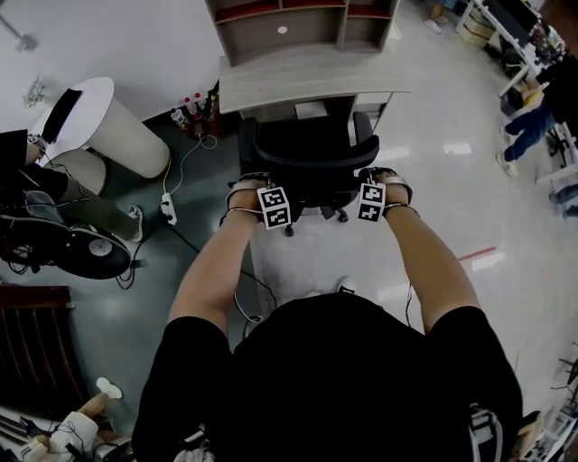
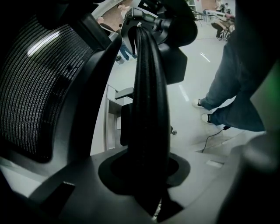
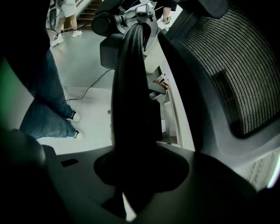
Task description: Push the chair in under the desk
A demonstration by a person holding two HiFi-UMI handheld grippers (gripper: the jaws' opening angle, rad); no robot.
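A black office chair point(image 1: 305, 161) with a mesh back stands right in front of the light wooden desk point(image 1: 307, 83), its front at the desk's edge. My left gripper point(image 1: 260, 195) sits at the left end of the chair's back and my right gripper point(image 1: 379, 189) at the right end. In the left gripper view, the left gripper point(image 2: 145, 168) is shut on a black curved bar point(image 2: 151, 96) of the chair, with the mesh point(image 2: 35, 87) at the left. In the right gripper view, the right gripper point(image 3: 134, 171) is shut on the matching bar point(image 3: 131, 87), beside the mesh point(image 3: 236, 65).
A shelf unit point(image 1: 298, 23) tops the desk. A white round stand point(image 1: 113, 131), bottles point(image 1: 191, 113) and a power strip with cable point(image 1: 167, 207) lie to the left. A person in jeans point(image 1: 533, 117) stands far right. Legs in jeans point(image 2: 236, 87) show near the chair.
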